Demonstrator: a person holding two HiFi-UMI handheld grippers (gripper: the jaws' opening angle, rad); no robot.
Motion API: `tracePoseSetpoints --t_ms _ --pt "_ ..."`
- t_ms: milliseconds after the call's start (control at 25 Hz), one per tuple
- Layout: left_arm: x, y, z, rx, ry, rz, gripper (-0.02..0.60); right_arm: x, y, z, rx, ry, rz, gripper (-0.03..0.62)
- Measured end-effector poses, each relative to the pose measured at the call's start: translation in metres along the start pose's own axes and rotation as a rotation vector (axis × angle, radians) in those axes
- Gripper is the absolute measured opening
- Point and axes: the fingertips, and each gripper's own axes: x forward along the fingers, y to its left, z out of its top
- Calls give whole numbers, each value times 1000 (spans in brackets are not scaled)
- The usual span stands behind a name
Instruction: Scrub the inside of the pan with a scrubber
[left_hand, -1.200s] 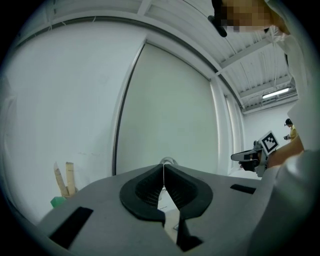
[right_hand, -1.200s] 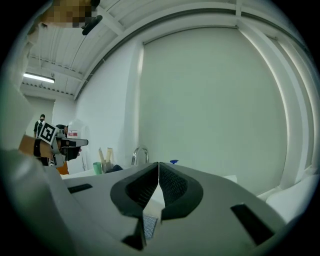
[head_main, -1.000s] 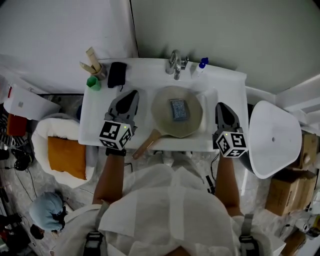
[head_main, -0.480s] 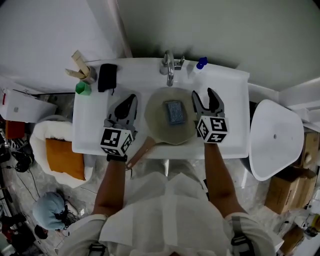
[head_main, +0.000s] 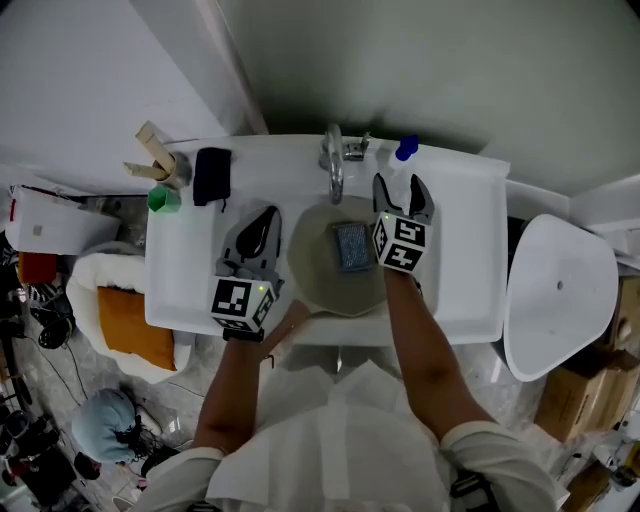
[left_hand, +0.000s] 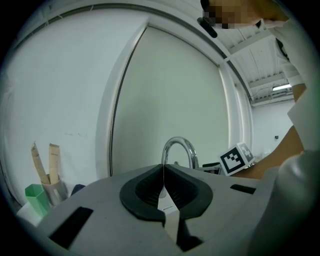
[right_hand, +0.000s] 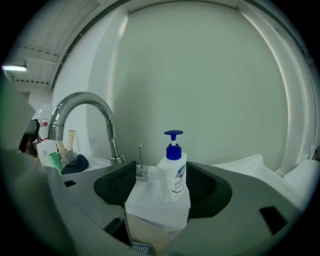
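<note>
A round pan (head_main: 312, 272) lies in the white sink (head_main: 455, 250), its wooden handle (head_main: 284, 325) pointing toward me. A blue-grey scrubber (head_main: 351, 246) rests flat inside it. My right gripper (head_main: 402, 194) hovers over the pan's far right rim, just right of the scrubber. Its jaws are opening and hold nothing. In the right gripper view, the right gripper (right_hand: 162, 186) frames a soap bottle (right_hand: 173, 172) standing farther off, and the scrubber's edge (right_hand: 141, 247) shows at the bottom. My left gripper (head_main: 265, 220) is shut and empty over the sink's left side; its jaws (left_hand: 163, 181) meet.
The faucet (head_main: 333, 168) and soap bottle (head_main: 403, 153) stand at the sink's back. A black cloth (head_main: 212, 175), green cup (head_main: 160, 198) and holder of wooden sticks (head_main: 154, 160) sit back left. A white rounded object (head_main: 560, 300) is at the right, an orange cushion (head_main: 135, 325) at the left.
My right gripper has moved from the sink's right rim leftward and farther back, over the pan's edge, and its jaws have opened wide. The left gripper has stayed shut in nearly the same place.
</note>
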Motion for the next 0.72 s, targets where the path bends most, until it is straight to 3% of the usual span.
tracePoseSetpoints --t_ms 360,720 --pt "23 6 -14 -9 30 10 17 55 -16 -33 21 86 -64 270" --pt "26 7 -24 -10 46 11 17 82 -26 -39 9 55 -103 270"
